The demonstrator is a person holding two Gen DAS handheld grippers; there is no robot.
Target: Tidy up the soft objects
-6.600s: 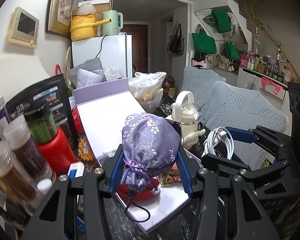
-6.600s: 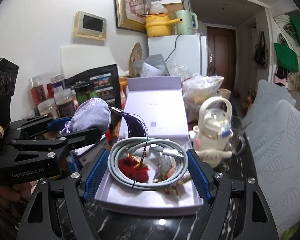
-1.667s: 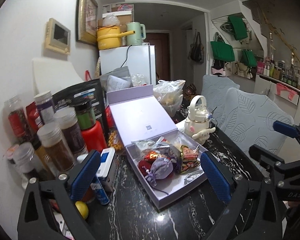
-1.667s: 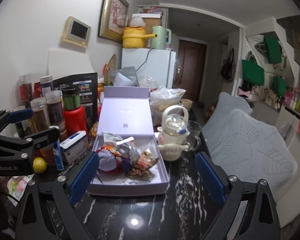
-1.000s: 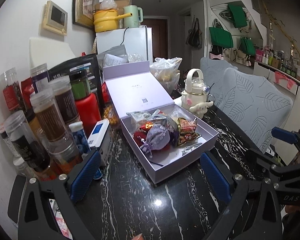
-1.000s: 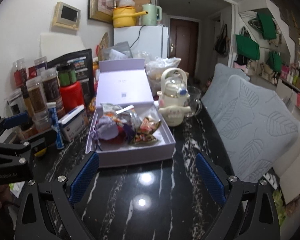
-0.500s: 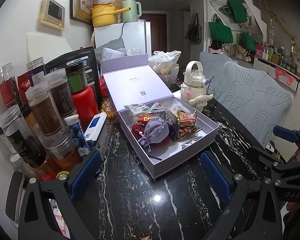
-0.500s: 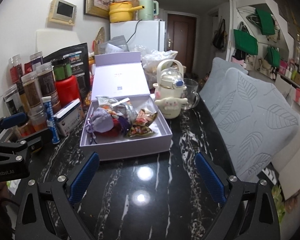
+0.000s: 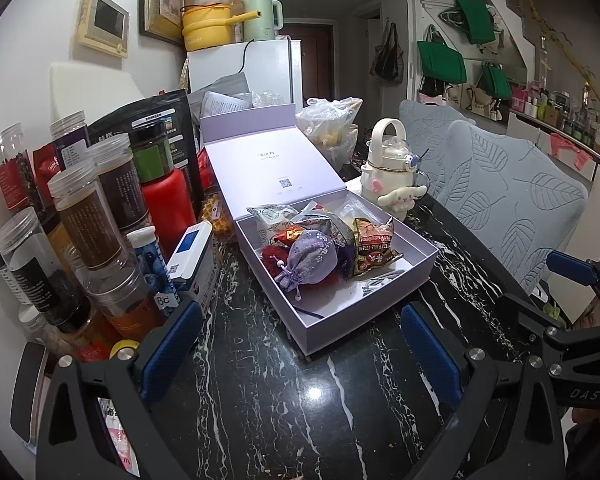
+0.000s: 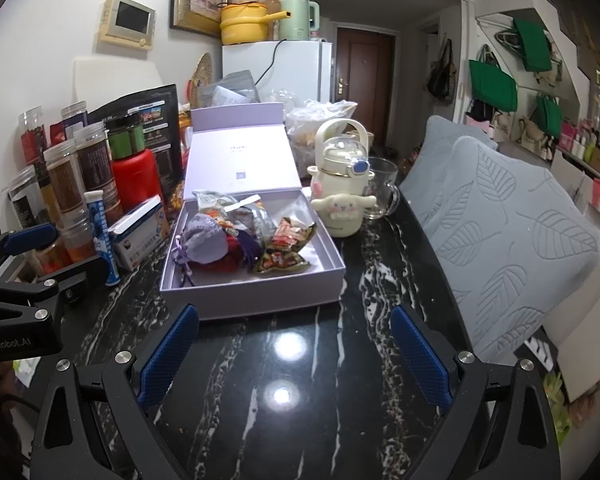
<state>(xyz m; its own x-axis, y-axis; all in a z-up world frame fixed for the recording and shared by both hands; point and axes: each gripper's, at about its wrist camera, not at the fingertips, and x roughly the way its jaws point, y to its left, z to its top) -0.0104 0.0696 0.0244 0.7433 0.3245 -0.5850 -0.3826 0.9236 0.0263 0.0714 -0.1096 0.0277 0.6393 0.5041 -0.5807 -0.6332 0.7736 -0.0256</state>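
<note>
- Two grippers hang over a glossy black table [image 10: 300,360] veined with white: the left gripper [image 9: 300,344] and the right gripper [image 10: 294,344] are both spread wide and hold nothing, each with ribbed blue pads [image 9: 428,344] on black arms.
- In the right wrist view the left gripper's side reads "GenRobot.AI"; in the left wrist view the right gripper's side reads "DAS".
- A lilac cardboard box [image 9: 416,276] sits open on the table just ahead of both grippers, its hinged lid [image 9: 276,168] tilted back, with small print and a square code on the inner face, too small to read.
- Inside the box lies a pouch [image 9: 310,260], rounded, of purple brocade with a pale flower pattern, its neck gathered by a drawstring that trails toward the near wall.
- Against the pouch sit a red fuzzy thing [image 10: 224,260], a dark purple tassel [image 10: 248,246], crinkled foil snack packs [image 9: 374,250] with red and gold print, and a pale sachet [image 9: 270,220].
- A white cable [image 9: 380,280] lies on the box floor near the front right corner.
- A cream bottle [image 10: 342,184] with a loop handle and a floppy-eared figure stands just right of the box, beside a glass mug [image 10: 380,194].
- Left of the box stand clear plastic jars [image 9: 88,216] with ridged lids, a red flask [image 9: 166,216], a blue tube [image 9: 152,268] marked "8c", and a white and blue carton [image 9: 190,256].
- Grey cushions [image 10: 512,240] with an embossed leaf pattern lie along the right.
</note>
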